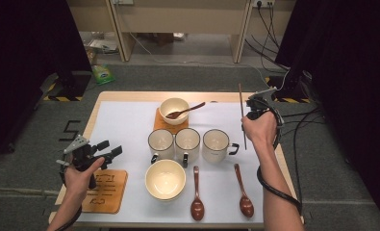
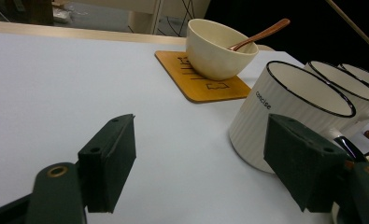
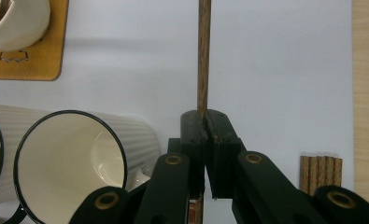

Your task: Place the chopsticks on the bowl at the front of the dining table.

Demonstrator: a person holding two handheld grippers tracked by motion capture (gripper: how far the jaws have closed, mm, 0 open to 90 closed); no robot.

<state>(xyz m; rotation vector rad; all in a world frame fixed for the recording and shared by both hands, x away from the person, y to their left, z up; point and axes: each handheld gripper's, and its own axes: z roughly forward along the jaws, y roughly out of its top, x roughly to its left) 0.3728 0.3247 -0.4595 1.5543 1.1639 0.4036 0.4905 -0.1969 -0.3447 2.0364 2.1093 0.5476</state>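
Sitting mid-table: three mugs in a row. Resting at twelve o'clock of them: bowl on coaster, spoon inside. Lying at six o'clock: second bowl, two spoons at its three o'clock.

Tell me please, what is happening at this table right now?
A person works at a table with a gripper in each hand. The right gripper is shut on one wooden chopstick and holds it above the table, beside a row of three mugs. More chopsticks lie near the table edge. The left gripper is open, holds nothing, and points toward the nearest mug. A bowl with a spoon stands on a coaster.
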